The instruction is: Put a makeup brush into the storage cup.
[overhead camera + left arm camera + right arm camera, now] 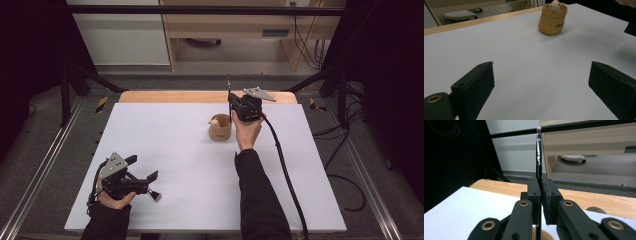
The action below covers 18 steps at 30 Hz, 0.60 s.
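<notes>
A tan cup (220, 132) with a small white figure (554, 5) poking out of it stands on the white tabletop (200, 175), towards the back right. My right gripper (231, 101) hovers just above it, shut on a thin black brush (538, 152) held upright with its pale tip uppermost. The brush's lower end reaches down to the cup's rim (546, 236). My left gripper (144, 168) rests near the front left corner, open, with nothing between its jaws. In the left gripper view the left gripper (541, 65) faces the cup (552, 22) across bare table.
A strip of wooden table edge (200, 96) runs behind the white top. Black frame bars (200, 10) and cables (345, 180) surround the table. A small dark piece with a pale end (155, 195) sits beside the left gripper.
</notes>
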### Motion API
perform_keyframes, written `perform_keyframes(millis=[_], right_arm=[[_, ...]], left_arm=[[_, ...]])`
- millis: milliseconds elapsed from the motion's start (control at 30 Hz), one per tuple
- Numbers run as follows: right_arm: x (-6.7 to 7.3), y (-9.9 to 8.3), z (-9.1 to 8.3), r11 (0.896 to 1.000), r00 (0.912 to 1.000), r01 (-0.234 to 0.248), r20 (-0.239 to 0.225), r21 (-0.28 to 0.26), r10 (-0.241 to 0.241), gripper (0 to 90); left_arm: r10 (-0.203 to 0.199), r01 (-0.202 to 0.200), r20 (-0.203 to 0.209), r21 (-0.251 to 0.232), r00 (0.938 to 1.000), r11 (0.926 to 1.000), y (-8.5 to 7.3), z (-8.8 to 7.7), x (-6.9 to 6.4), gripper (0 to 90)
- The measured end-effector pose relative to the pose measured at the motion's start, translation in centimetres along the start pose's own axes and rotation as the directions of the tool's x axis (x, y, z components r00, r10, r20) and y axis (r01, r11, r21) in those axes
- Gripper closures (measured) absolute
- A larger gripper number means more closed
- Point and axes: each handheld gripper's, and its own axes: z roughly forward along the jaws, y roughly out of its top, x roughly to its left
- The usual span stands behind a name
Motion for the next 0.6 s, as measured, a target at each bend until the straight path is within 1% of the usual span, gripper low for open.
perform_keyframes(millis=[133,233,367,467,600], right_arm=[[0.0,-0.2,0.2,1.000,1.0000,-0.001,0.000,-0.005,0.001,85.8],[0.1,-0.5,0.5,1.000,1.0000,0.003,0.000,0.002,-0.003,85.9],[0.2,-0.7,0.9,1.000,1.0000,-0.001,-0.003,-0.003,0.001,85.9],[0.2,-0.9,1.3,1.000,0.9999,-0.012,-0.001,0.005,0.012,85.9],[0.5,-1.3,1.8,1.000,0.9999,0.009,-0.006,0.010,-0.009,85.9]], left_arm=[[0.000,0.000,0.000,0.001,1.0000,1.0000,0.0,0.0,0.0,5.7],[0.003,-0.003,0.000,0.005,1.0000,1.0000,0.0,0.1,0.0,5.7],[0.001,-0.001,0.001,0.003,1.0000,1.0000,-0.1,0.1,0.0,5.7],[0.002,-0.002,0.001,0.006,1.0000,1.0000,-0.1,0.1,0.0,5.7],[0.001,-0.001,0.001,0.007,1.0000,1.0000,-0.1,0.2,0.0,5.7]])
